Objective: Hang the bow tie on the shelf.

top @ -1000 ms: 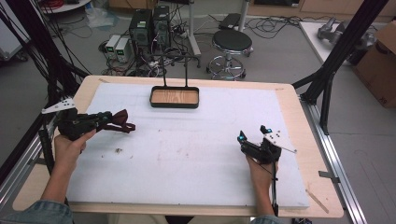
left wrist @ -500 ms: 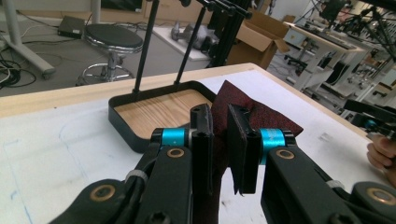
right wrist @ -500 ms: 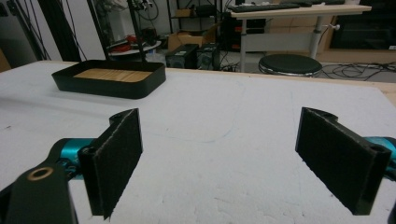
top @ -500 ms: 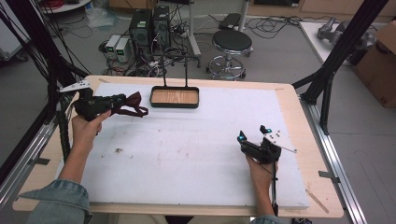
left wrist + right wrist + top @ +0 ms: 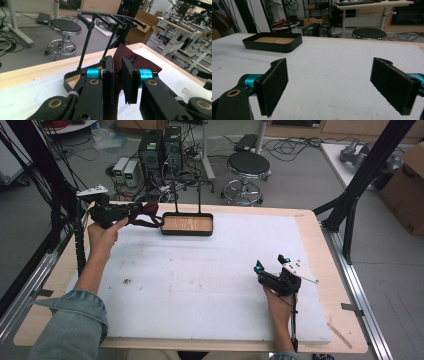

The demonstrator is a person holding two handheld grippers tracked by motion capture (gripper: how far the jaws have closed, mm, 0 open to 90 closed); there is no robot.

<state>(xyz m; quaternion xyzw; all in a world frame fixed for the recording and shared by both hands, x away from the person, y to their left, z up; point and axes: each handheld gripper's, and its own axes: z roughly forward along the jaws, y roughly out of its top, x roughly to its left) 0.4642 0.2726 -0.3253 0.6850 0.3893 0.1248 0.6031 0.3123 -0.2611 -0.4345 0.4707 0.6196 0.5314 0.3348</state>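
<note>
My left gripper (image 5: 134, 212) is at the table's far left, shut on a dark red cloth (image 5: 148, 216) that hangs from its jaws just left of the black tray (image 5: 187, 231). In the left gripper view the cloth (image 5: 136, 59) is pinched between the pads (image 5: 108, 75), and the tray's black rack (image 5: 110, 21) of hooked rods rises right behind it. The tray has a wooden floor (image 5: 273, 40) and stands at the back middle of the white mat. My right gripper (image 5: 270, 266) rests low at the right side, open, with its jaws (image 5: 329, 75) wide apart over bare mat.
The white foam mat (image 5: 200, 280) covers most of the wooden table (image 5: 320, 235). Small dark crumbs (image 5: 126, 281) lie at the left. Black frame posts (image 5: 360, 180) stand at the right corner, with a stool (image 5: 248, 165) and computer boxes (image 5: 160, 145) beyond the far edge.
My left gripper has carried the red cloth away from me and to the right, up to the tray's left end. The right gripper has stayed put and open.
</note>
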